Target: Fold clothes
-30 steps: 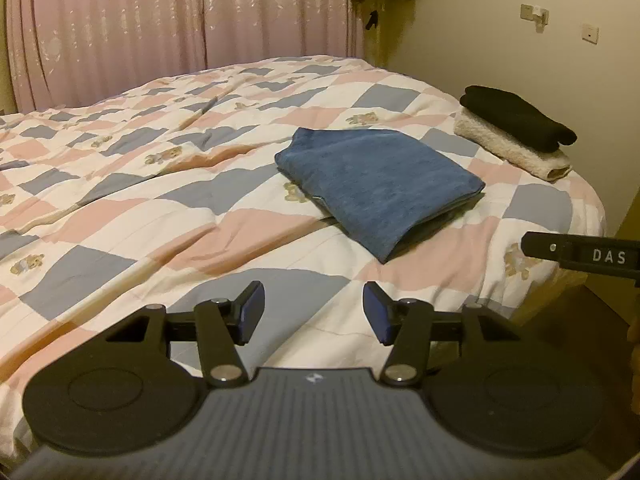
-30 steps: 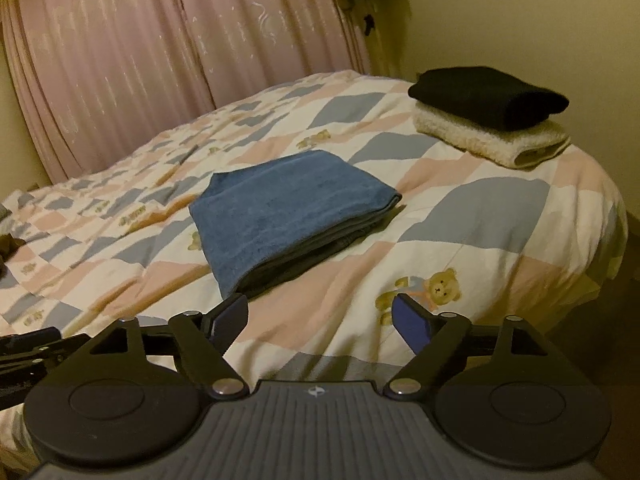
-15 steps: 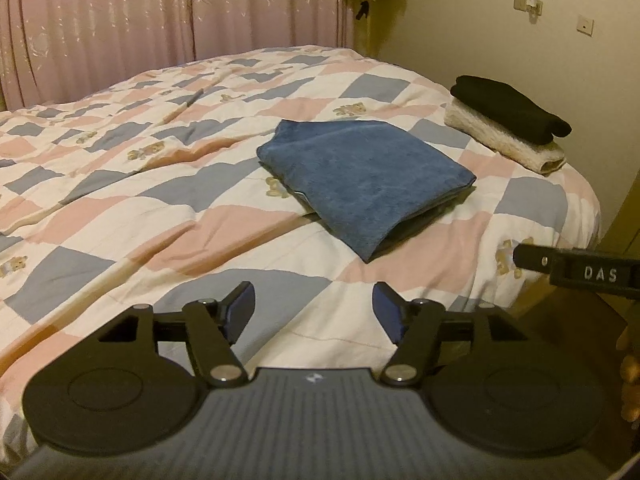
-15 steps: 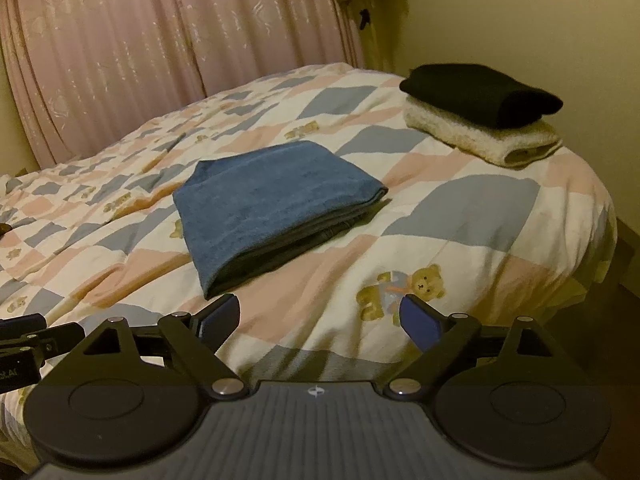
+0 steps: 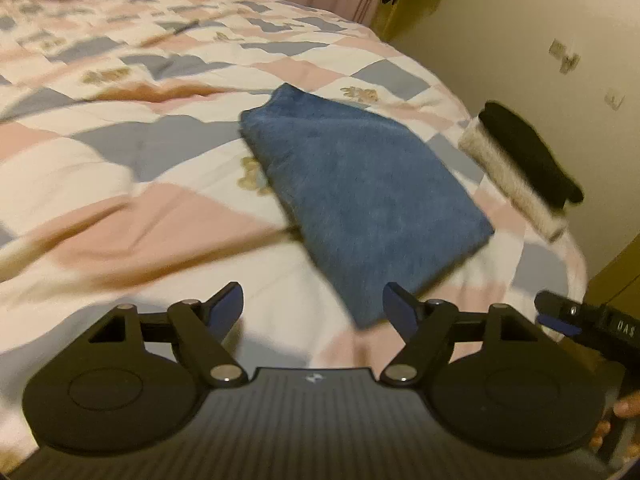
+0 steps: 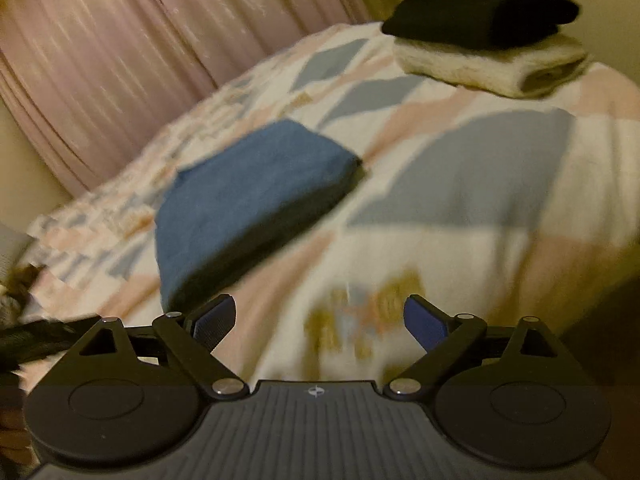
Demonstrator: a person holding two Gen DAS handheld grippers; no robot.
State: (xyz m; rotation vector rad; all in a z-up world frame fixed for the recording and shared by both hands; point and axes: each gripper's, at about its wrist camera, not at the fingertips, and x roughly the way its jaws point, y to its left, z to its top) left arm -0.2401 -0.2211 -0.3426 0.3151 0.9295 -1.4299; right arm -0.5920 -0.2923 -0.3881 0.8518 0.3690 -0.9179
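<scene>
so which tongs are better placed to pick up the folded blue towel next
Probably the left tongs: open, with the folded blue towel's near corner just ahead between their tips. The right tongs, also open, face bare patchwork quilt, with the towel off to their left.

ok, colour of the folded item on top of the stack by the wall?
Black folded garment, lying on a cream fleecy one; clearest in the right wrist view.

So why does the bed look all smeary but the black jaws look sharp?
Left wrist view: the quilt and blue folded cloth are streaked by motion blur, while the left gripper stays crisp. Right wrist view: the same smear, worst on the quilt's bear print; the right gripper is sharp. Both views bend at the edges.
</scene>
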